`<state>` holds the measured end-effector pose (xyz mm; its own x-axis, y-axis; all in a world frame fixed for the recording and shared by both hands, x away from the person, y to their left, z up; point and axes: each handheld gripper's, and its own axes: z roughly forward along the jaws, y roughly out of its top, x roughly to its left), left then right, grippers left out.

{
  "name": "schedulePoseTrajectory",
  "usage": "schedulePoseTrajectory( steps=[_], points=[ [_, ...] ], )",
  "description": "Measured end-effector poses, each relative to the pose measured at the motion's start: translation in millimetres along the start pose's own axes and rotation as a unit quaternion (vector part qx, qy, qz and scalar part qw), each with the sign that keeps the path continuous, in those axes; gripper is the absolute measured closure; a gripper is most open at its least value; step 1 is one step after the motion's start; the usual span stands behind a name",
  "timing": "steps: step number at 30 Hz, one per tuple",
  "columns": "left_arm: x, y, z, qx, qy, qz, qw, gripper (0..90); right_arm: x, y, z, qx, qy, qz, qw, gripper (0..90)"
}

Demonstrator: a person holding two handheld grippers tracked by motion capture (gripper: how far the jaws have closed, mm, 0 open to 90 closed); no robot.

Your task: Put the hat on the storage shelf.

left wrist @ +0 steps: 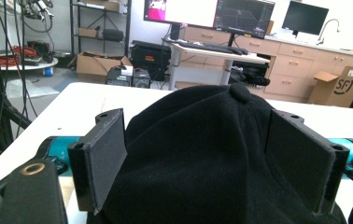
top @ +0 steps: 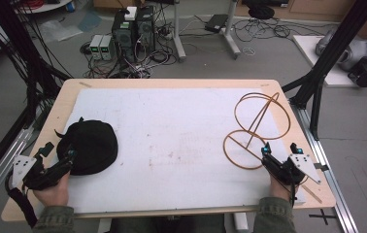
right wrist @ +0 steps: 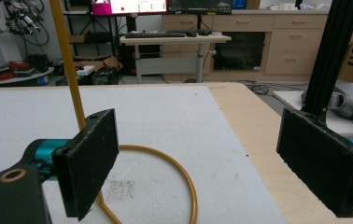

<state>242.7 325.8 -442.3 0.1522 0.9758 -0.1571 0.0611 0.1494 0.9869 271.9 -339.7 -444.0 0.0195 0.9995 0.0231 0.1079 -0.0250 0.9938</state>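
A black cap [top: 90, 145] lies at the left of the white mat [top: 181, 121], its top button facing up. My left gripper [top: 59, 154] stands open with its jaws on either side of the cap [left wrist: 212, 158]; both pads [left wrist: 107, 154] sit close to the fabric. At the right stands a gold wire stand [top: 259, 121], a flat base ring with a slanted rod that carries upper hoops. My right gripper [top: 280, 148] is open just right of the base ring. In the right gripper view the ring [right wrist: 186, 175] and rod [right wrist: 69, 70] lie by the left jaw of this gripper [right wrist: 212, 140].
The mat covers a wooden table whose bare edge [top: 312, 194] runs close to my right gripper. A black frame post [top: 334, 43] rises past the table's right corner. Computers and cables [top: 133, 34] sit on the floor beyond the far edge.
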Motion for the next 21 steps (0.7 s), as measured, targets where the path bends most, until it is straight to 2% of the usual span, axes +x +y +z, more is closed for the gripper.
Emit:
schedulePoseTrajectory(
  steps=[21],
  points=[
    [2.5,-0.5,-0.2,0.003,0.0,-0.008,1.0,21.1,2.2,0.9,0.2,0.002,0.005,0.001,1.0,12.1]
  ],
)
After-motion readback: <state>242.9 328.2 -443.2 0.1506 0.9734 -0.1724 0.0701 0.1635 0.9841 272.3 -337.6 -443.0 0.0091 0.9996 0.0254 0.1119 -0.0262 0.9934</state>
